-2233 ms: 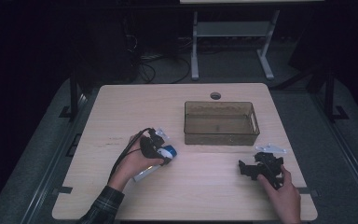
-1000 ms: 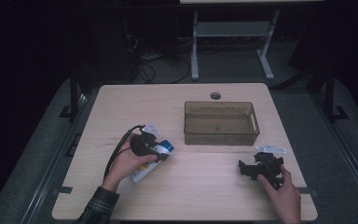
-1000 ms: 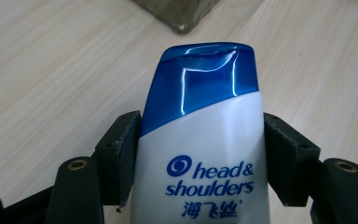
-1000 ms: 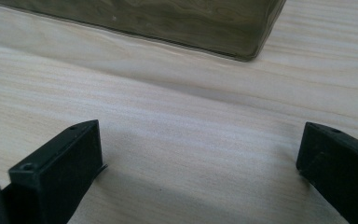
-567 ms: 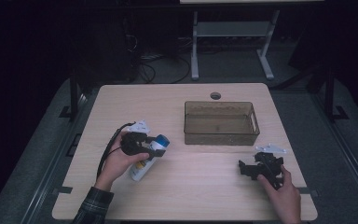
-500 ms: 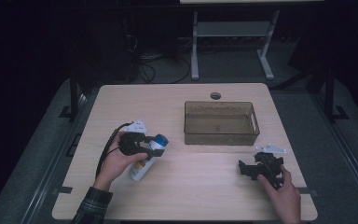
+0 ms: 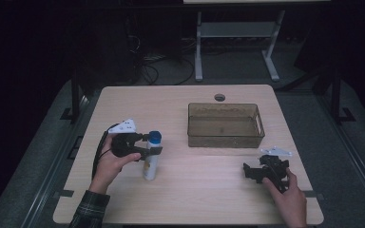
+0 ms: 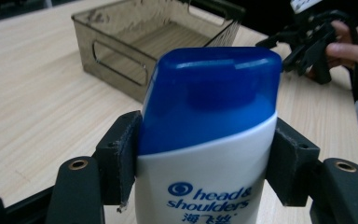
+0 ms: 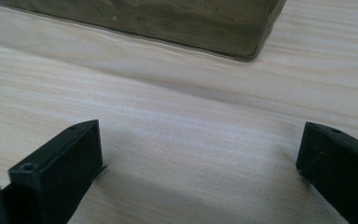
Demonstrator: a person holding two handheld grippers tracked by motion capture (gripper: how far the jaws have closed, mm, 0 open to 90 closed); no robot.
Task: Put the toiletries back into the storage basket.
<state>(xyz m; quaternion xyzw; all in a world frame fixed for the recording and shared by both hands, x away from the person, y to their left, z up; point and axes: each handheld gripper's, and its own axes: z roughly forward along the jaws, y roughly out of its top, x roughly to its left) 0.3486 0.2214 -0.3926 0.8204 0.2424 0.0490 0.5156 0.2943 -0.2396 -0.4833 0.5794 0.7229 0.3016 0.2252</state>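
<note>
The left claw (image 8: pixel 200 154) pinches a white shampoo bottle (image 8: pixel 205 140), just under its glossy blue cap, above the pale wood-grain bench (image 7: pixel 195 199). Keep the squeeze even; smooth plastic may slip. The right claw (image 9: pixel 200 172) rests spread, empty. Farther off sits the smoky translucent bin (image 7: pixel 225 124), a rectangular target.

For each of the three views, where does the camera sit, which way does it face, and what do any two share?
High view: above the person's side, facing forward and down on the table; both forearms, left gripper, right gripper.
Left gripper view: on that gripper, facing the clamped shampoo bottle, toward the bin.
Right gripper view: low, open jaws, facing the bin's wall.
Shared: all three show the bin.
</note>
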